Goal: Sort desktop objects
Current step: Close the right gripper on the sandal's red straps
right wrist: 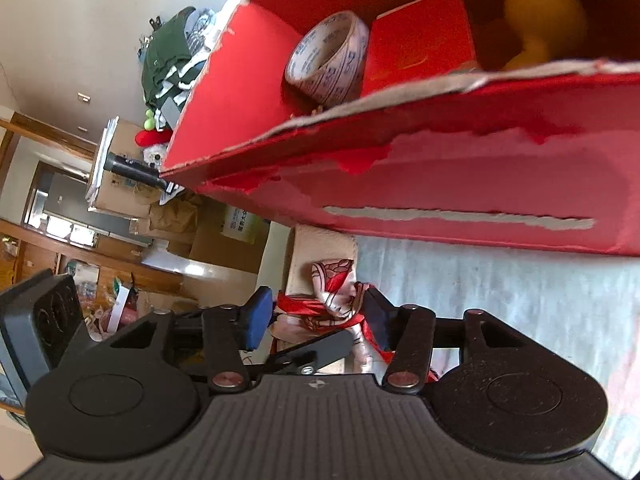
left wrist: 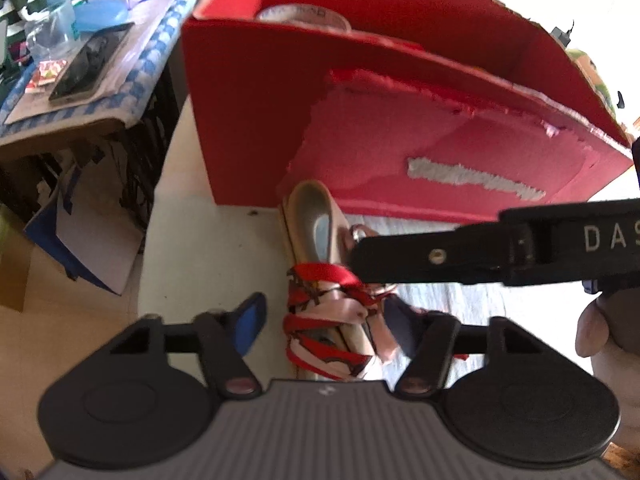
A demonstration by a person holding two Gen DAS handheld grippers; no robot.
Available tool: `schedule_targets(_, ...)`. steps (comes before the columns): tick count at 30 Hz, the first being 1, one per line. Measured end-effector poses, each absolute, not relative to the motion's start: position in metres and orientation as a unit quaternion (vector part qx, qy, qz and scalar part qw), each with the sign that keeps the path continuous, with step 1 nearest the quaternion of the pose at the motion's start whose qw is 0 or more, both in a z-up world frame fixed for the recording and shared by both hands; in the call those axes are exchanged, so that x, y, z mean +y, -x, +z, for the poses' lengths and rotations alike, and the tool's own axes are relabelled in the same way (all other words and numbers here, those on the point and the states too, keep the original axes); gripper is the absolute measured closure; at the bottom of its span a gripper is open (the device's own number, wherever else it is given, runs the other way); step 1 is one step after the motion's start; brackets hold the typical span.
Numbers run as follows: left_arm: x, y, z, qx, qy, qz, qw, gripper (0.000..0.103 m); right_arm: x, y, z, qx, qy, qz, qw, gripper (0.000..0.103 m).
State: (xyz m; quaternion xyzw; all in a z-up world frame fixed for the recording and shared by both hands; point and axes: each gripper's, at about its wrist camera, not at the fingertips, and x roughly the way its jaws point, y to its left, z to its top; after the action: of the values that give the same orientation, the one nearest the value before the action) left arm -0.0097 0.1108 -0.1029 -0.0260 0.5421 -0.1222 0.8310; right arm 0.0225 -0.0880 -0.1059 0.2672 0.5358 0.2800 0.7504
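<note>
Left wrist view, left to right: a side table with a checked cloth carries a dark phone and a clear plastic cup; the red cardboard box stands on the work surface, front face torn; a beige clip-like item wrapped in a red-and-white ribbon lies just in front of the box.

Left gripper: jaws spread, one blue pad on each side of the ribbon-wrapped item; contact with the pads cannot be confirmed. The right gripper finger enters from the right edge and reaches the item.

Right wrist view, left to right: room clutter and cartons; the box interior holds a tape roll, a red booklet and a yellow object. Right gripper: jaws spread around the ribbon; the right pad touches the ribbon, the left pad stands clear; not clenched.
</note>
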Motion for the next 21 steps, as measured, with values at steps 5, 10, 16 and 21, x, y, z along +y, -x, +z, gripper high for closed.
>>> schedule_targets(5,0.107,0.011,-0.105,0.544,0.019,-0.119,0.831,0.050,-0.079,-0.025,-0.108,0.541,-0.264,0.287,0.745,0.042)
schedule_targets(10,0.098,0.014,-0.105,0.539,0.002,-0.117,0.834,0.048,-0.067,-0.026,-0.111,0.544,-0.245,0.292,0.748,0.038)
schedule_targets(16,0.086,0.018,-0.105,0.533,-0.025,-0.116,0.838,0.052,-0.065,-0.029,-0.116,0.553,-0.219,0.282,0.753,0.052)
schedule_targets(21,0.075,0.021,-0.099,0.526,-0.040,-0.133,0.839,0.054,-0.089,-0.032,-0.123,0.562,-0.273,0.282,0.728,0.064)
